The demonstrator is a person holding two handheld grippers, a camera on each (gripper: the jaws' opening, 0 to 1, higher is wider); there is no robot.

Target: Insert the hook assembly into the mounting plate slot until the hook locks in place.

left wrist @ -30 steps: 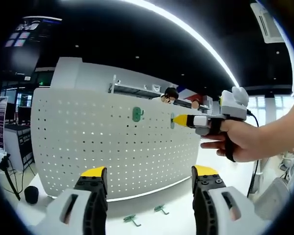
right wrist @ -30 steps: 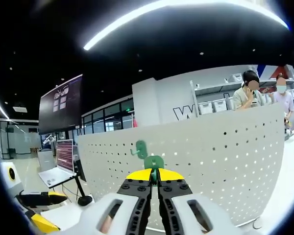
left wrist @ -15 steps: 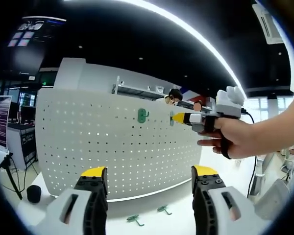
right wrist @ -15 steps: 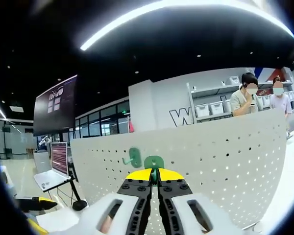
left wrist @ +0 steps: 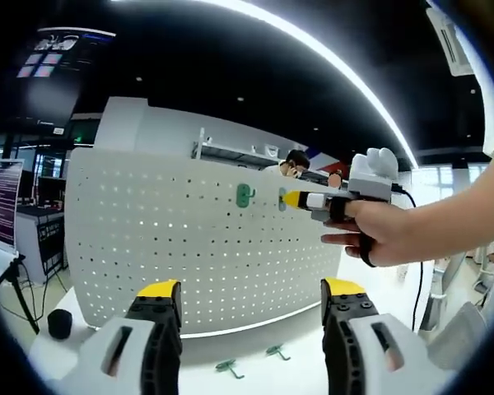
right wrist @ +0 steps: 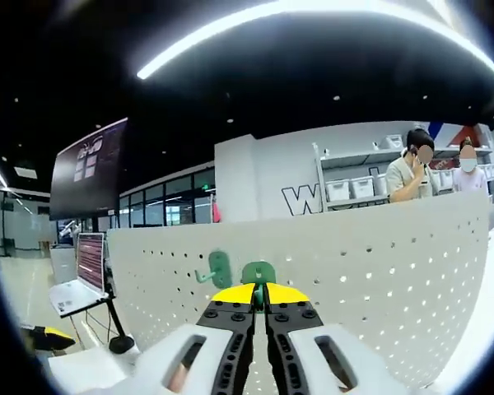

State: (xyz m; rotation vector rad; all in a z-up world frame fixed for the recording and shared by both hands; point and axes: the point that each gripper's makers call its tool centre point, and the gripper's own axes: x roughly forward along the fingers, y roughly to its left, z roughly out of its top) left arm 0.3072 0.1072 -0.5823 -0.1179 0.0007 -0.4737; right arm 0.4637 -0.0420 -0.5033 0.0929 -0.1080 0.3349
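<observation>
A white perforated mounting plate (left wrist: pixel 189 255) stands upright on the table; it also spans the right gripper view (right wrist: pixel 379 263). One green hook (left wrist: pixel 244 195) hangs mounted on it, seen too as the mounted hook (right wrist: pixel 217 267). My right gripper (right wrist: pixel 259 290) is shut on a second green hook (right wrist: pixel 258 272), held against the plate just right of the mounted one. In the left gripper view a hand holds that right gripper (left wrist: pixel 290 198) with its yellow tips at the plate. My left gripper (left wrist: pixel 251 290) stands open low in front of the plate, holding nothing.
Two loose green hooks (left wrist: pixel 222 366) (left wrist: pixel 272 352) lie on the white table before the plate. A black round object (left wrist: pixel 58 323) sits at the left. A laptop on a stand (right wrist: pixel 76 288) is at the plate's left end. Two people (right wrist: pixel 413 164) stand behind, by shelves.
The right gripper, with its hook, has shifted a little leftward along the plate, closer to the mounted hook. The left gripper stays open and nearly still.
</observation>
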